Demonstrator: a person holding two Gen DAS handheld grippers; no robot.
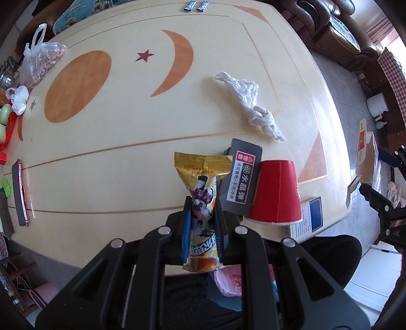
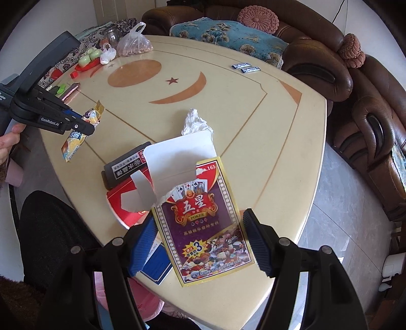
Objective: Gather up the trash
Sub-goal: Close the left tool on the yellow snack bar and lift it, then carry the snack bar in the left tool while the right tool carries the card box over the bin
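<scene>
My left gripper [image 1: 201, 223] is shut on a yellow snack wrapper [image 1: 201, 182] and holds it above the table's near edge; it also shows in the right wrist view [image 2: 76, 132]. My right gripper [image 2: 200, 243] is open, its fingers either side of an empty poker card box [image 2: 203, 215] with a torn white flap. A crumpled white tissue [image 1: 251, 101] lies on the table, also seen behind the box [image 2: 194, 123]. A red paper cup [image 1: 275, 193] lies on its side beside a black packet [image 1: 241, 177].
The cream table [image 1: 127, 142] holds a phone [image 1: 19, 193], a bag of nuts [image 1: 38, 63], two small sachets [image 1: 196, 5] and a blue box [image 1: 308, 215]. A pink bin bag [image 1: 232, 280] hangs below the edge. Brown sofas [image 2: 368, 114] surround the table.
</scene>
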